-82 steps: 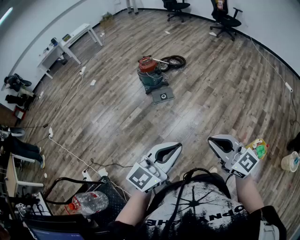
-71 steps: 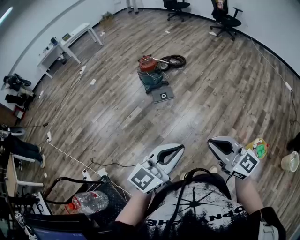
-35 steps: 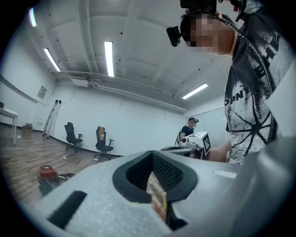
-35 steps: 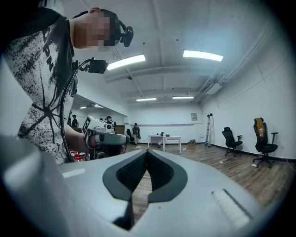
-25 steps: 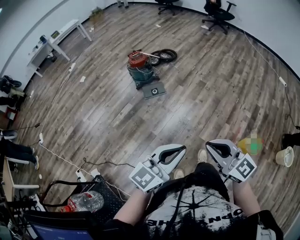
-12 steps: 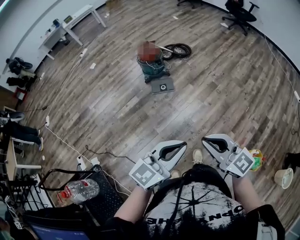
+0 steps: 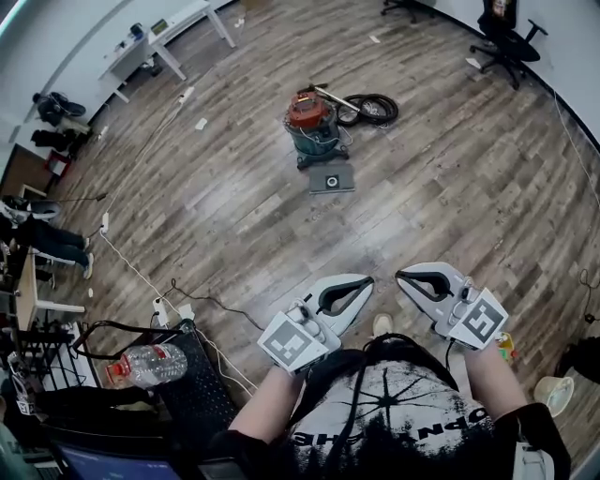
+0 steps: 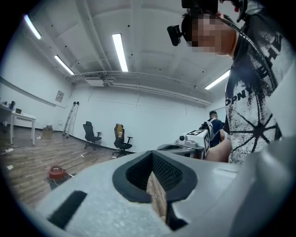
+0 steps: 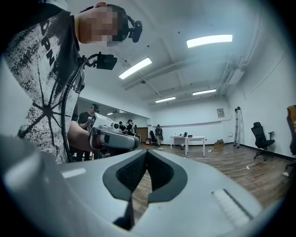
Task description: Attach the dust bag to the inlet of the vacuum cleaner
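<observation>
Far left on the head view, someone's legs (image 7: 52, 246) stretch out on the wooden floor (image 7: 234, 216), and up in the corner there's a white table (image 7: 178, 23). A white cable (image 7: 127, 267) snakes down to a power strip (image 7: 161, 311), and just below it a clear water bottle (image 7: 141, 364) lies on a black mesh holder (image 7: 202, 389). Now the centre of the room: the vacuum cleaner (image 7: 312, 129), green drum with a red top, stands upright and well away from the person. The dust bag (image 7: 332, 178) lies flat on the boards just in front of it, a grey square with a round hole facing up, not on the inlet, nothing touching it. A black hose (image 7: 372, 110) coils just right of the drum. Down at the bottom, both tools are held out level in front of the person's chest, well apart from the vacuum. The left gripper (image 7: 366, 281) is clenched, its black pads together with nothing between them; its own view shows only floor past the tips. The right gripper (image 7: 403, 275) sits just beside it, tips nearly facing, and it's clamped tight too, empty, pads meeting in its own view. Farther right, a black office chair (image 7: 506, 39) stands by the wall, and a pale cup (image 7: 551, 394) sits on the floor at the lower right.
</observation>
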The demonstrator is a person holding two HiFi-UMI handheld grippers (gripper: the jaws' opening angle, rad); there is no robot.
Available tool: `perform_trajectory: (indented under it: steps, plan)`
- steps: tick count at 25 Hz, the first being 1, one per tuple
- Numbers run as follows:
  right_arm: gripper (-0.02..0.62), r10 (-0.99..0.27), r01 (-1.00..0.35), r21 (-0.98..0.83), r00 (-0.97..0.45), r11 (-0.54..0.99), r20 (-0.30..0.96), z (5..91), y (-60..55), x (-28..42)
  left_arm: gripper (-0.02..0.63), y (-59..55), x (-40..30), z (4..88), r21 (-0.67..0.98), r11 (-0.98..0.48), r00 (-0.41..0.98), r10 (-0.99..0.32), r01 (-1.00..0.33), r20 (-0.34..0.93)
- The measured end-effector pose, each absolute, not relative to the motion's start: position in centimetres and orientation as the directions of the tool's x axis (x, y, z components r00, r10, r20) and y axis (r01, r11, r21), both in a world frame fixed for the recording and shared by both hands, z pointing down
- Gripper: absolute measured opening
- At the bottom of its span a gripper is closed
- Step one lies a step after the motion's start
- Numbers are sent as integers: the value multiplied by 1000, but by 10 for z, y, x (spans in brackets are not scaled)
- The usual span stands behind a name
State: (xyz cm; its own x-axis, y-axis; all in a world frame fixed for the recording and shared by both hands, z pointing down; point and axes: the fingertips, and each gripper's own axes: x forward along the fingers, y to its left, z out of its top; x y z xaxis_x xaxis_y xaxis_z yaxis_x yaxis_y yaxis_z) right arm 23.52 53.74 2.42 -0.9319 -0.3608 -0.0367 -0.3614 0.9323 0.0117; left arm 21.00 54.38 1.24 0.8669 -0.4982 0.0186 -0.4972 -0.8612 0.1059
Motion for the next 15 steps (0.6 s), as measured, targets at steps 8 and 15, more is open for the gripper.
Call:
perform_trajectory:
  steps: [8, 15]
  plan:
    - [8, -324, -324, -26, -946, 946, -18, 39, 526, 259, -2, 531, 233, 13, 63, -845, 847, -529, -531, 47]
    - [8, -307, -306, -20, -950, 952, -63, 31, 515, 265, -2, 520, 242, 11, 59, -836, 838, -543, -546, 62]
